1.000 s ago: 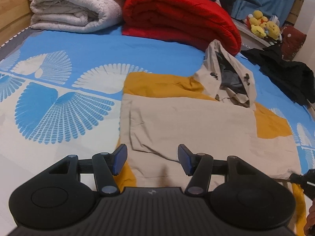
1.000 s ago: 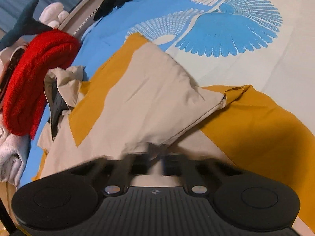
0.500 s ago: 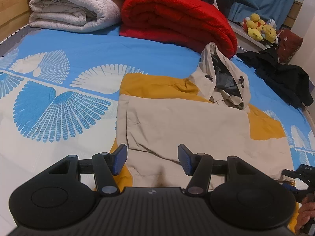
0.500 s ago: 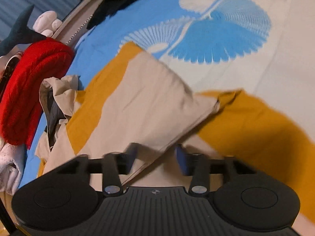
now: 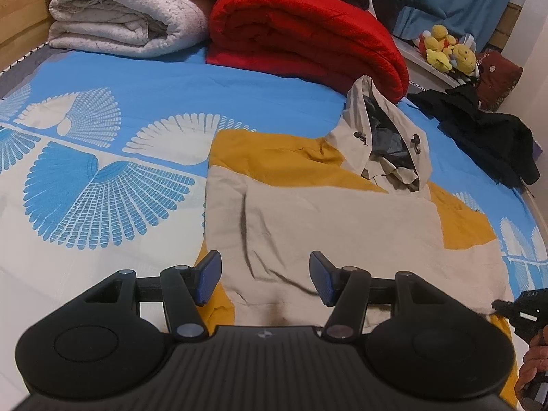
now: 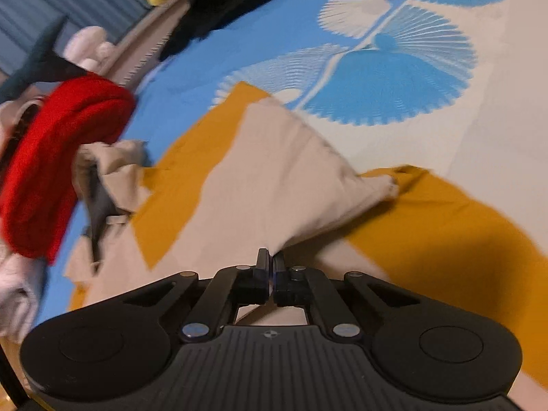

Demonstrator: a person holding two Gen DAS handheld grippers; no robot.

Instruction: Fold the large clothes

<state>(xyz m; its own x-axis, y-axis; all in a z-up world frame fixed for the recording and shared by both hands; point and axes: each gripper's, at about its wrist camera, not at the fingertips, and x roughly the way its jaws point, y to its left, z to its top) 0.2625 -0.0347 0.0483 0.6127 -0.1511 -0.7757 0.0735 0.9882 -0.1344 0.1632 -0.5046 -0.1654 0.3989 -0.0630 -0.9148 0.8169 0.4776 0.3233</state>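
right gripper [image 6: 273,267] just snapped its fingers onto the jacket [image 5: 335,226] flap near the bed [image 5: 102,274] middle, so that fold can start, while left gripper [image 5: 265,279] hovers spread over the hem.

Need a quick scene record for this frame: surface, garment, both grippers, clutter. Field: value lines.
surface: bed with blue and white fan-print sheet
garment: beige and mustard hooded jacket, lying flat, sleeves folded in, hood toward the blankets
left gripper: open, above the jacket's near edge, nothing between its fingers
right gripper: shut on a beige fold of the jacket
clutter: rolled red blanket, folded white blanket, black garment, yellow plush toys
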